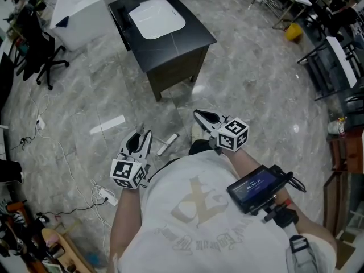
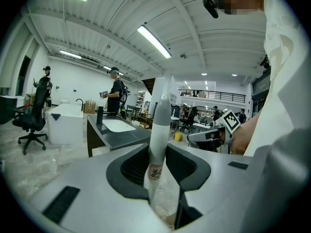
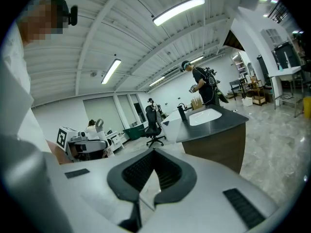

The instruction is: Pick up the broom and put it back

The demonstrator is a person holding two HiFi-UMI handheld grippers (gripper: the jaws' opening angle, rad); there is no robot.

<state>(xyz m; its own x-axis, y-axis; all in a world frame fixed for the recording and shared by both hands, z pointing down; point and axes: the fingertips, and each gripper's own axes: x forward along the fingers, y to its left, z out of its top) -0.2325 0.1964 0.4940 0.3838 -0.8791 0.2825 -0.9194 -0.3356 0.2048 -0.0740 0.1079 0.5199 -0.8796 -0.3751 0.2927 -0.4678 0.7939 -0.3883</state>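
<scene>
Broom handle point(image 2: 158, 125) stands upright between the jaws of the left gripper point(image 2: 157, 154), and they're clamped on it, pads pressing either side. Only the left gripper view shows that grip. A small sticker point(image 2: 155, 172) on the handle carries dark handwritten marks, too small to read. From the head view a short pale stick point(image 1: 166, 144) shows just right of that gripper; whether it's the same handle can't be told. Over on the other side the right gripper point(image 3: 154, 152) has its jaws together, nothing between. Out ahead sits a black cabinet point(image 1: 170, 44) with a white basin point(image 1: 157, 18). The gripper views add a person in a cap point(image 2: 115, 93) standing at it. An office chair point(image 1: 40, 56) and a white tub point(image 1: 77, 10) stand off left.
</scene>
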